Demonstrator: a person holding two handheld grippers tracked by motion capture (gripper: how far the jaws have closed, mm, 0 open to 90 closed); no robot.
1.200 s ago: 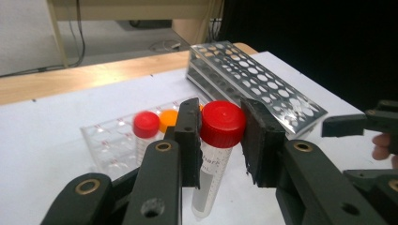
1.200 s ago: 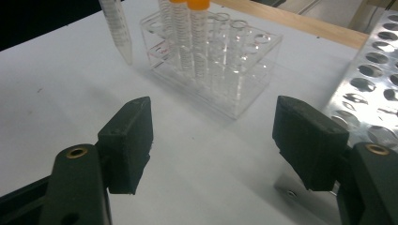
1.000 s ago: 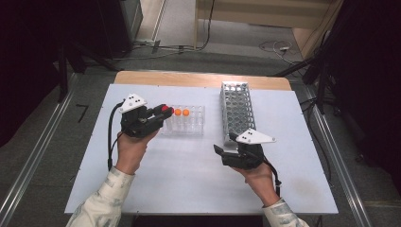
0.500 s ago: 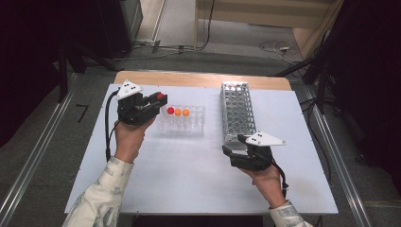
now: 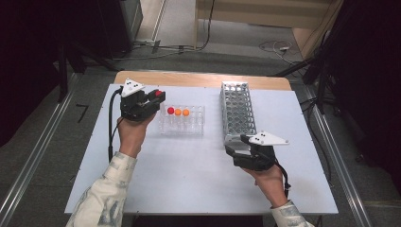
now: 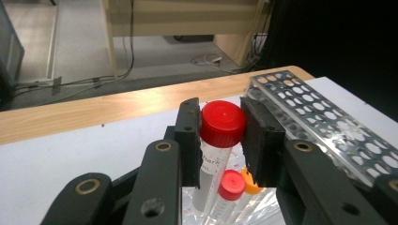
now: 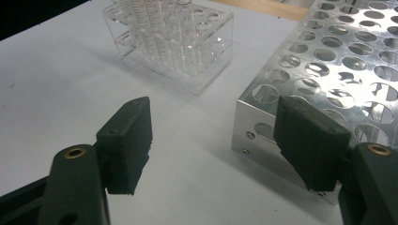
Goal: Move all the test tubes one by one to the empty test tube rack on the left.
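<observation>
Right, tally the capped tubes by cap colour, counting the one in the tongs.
Red caps: 2, one gripped in the left tongs and one in the clear rack
Orange caps: 2, both in the clear rack
Total: 4

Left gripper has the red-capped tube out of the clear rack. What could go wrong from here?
The left gripper clamps the red-capped tube just below its cap, so the long body may swing or slip. It hangs close over the tubes in the clear rack and may knock them. The right gripper, open at the metal rack, might nudge it.
</observation>
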